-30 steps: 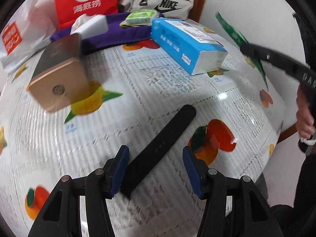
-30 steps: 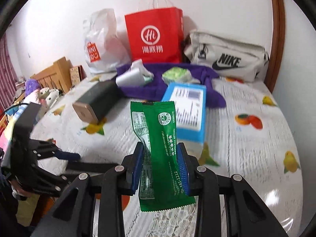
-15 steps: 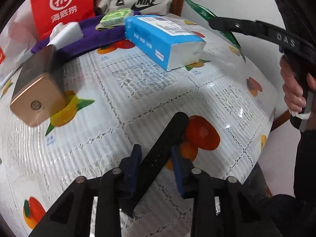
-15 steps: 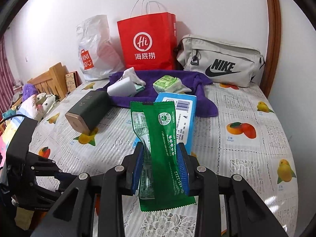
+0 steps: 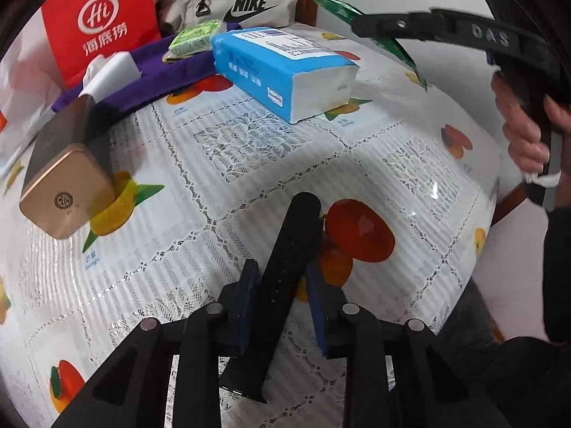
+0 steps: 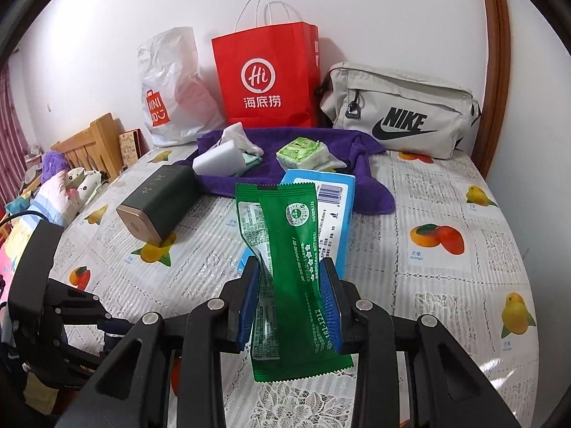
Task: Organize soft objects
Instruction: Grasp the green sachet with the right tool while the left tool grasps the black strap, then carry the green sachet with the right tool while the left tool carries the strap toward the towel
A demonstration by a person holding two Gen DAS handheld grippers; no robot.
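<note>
My left gripper (image 5: pixel 280 285) is shut on a black watch strap (image 5: pixel 285 260) and holds it over the table's near edge. My right gripper (image 6: pixel 289 285) is shut on a green foil packet (image 6: pixel 285 249), held above the table; the packet also shows in the left wrist view (image 5: pixel 342 9). A purple towel (image 6: pixel 360 157) lies at the back with a green tissue pack (image 6: pixel 303 151) and a white pack (image 6: pixel 217 160) on it. A blue tissue pack (image 5: pixel 282 67) lies in front of the towel.
A dark box with a gold end (image 5: pixel 64 182) lies at the left. A red paper bag (image 6: pixel 266 78), a white plastic bag (image 6: pixel 171 89) and a grey Nike bag (image 6: pixel 399 117) stand along the back wall. The fruit-print tablecloth (image 5: pixel 249 149) covers the table.
My left gripper closed on the black strap and lifted it off the table. My right gripper kept hold of the green packet and rose a little.
</note>
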